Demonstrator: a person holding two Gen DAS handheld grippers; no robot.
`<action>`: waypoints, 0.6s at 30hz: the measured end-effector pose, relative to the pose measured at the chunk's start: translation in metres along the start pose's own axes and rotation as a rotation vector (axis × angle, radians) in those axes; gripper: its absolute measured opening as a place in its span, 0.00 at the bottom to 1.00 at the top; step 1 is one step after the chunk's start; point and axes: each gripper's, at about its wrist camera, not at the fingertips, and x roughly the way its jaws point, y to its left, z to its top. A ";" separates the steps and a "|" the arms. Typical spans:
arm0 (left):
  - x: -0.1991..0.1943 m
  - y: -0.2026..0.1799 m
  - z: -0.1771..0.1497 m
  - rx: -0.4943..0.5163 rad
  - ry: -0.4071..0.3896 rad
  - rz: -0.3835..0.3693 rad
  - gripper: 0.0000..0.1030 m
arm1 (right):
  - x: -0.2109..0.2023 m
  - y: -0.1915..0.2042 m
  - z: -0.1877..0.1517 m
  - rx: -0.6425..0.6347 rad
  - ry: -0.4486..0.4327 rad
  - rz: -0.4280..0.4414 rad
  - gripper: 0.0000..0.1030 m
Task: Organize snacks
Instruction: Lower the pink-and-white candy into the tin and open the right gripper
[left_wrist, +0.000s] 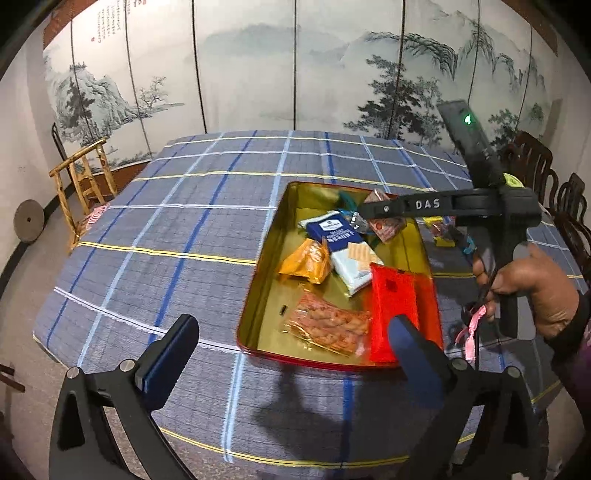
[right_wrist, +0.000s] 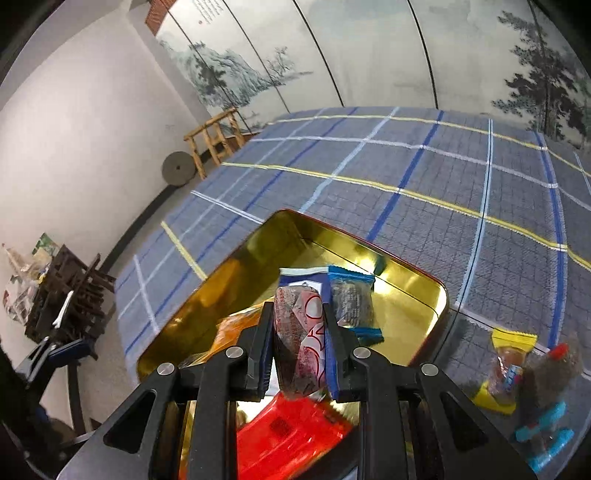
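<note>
A painted landscape screen (left_wrist: 258, 74) is backing the plaid-covered worktop (left_wrist: 166, 229). The right gripper (right_wrist: 299, 343) is holding a red-and-white snack packet (right_wrist: 301, 332) pinched between its fingers, above the gold tin (left_wrist: 266, 258). Best released low, over bare tin floor. The left gripper (left_wrist: 291, 354) is hovering wide open, empty.
</note>
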 end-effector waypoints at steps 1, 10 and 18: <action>0.000 0.002 0.000 0.000 0.001 0.002 0.98 | 0.003 -0.001 0.000 0.008 0.002 0.000 0.24; -0.002 0.010 -0.004 -0.018 0.001 -0.004 0.98 | 0.022 0.001 0.004 0.020 -0.002 -0.043 0.26; -0.006 0.008 -0.005 -0.026 -0.001 -0.036 0.98 | -0.018 0.002 -0.012 0.079 -0.098 0.015 0.40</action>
